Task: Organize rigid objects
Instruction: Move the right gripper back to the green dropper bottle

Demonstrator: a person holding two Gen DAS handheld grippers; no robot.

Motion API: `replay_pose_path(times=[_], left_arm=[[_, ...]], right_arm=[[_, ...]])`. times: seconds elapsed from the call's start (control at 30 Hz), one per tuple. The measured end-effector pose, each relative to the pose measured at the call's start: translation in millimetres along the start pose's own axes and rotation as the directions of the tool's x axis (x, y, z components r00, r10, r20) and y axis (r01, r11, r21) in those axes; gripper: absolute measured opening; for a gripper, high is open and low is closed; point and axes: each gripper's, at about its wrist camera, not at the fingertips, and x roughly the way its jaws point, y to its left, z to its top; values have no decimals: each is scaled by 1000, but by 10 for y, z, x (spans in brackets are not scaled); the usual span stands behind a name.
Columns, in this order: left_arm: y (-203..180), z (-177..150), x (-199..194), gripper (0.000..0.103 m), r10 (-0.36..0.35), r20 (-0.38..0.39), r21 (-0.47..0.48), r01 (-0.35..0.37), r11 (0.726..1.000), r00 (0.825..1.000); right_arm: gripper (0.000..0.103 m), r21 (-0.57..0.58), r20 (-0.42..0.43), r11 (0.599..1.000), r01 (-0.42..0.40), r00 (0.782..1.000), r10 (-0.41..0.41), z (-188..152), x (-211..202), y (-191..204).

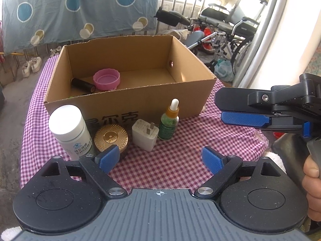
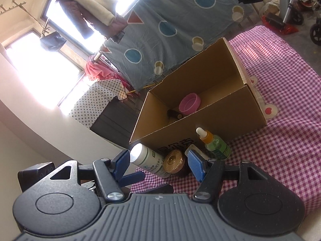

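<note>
An open cardboard box (image 1: 140, 102) (image 2: 230, 116) stands on the checked table and holds a pink lid (image 1: 106, 79) (image 2: 189, 103) and a black cylinder (image 1: 82, 84) (image 2: 174, 114). In front of it stand a white pill bottle (image 1: 70, 130) (image 2: 149, 160), a gold-lidded jar (image 1: 111, 138) (image 2: 174, 161), a white charger (image 1: 144, 137) and a green dropper bottle (image 1: 169, 121) (image 2: 214, 144). My left gripper (image 1: 160, 158) is open and empty, just in front of the row. My right gripper (image 2: 158, 165) is open and empty, tilted, to the right; it also shows in the left wrist view (image 1: 242, 110).
The table has a purple checked cloth (image 1: 180, 150) (image 2: 280, 120). A blue patterned sheet (image 1: 70, 10) hangs behind. Wheelchairs (image 1: 230, 26) stand at the back right and shoes (image 1: 31, 66) on the floor at the left.
</note>
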Motion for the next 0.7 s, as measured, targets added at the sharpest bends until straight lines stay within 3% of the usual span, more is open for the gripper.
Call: replay_pose_path(times=[0.7], left_arm=[[-85,-70,-24,90,11,2,13,-11,1000,1000]], right_arm=[[67,-21,-15,1000,16,1000,-17,-64,-5,-3]])
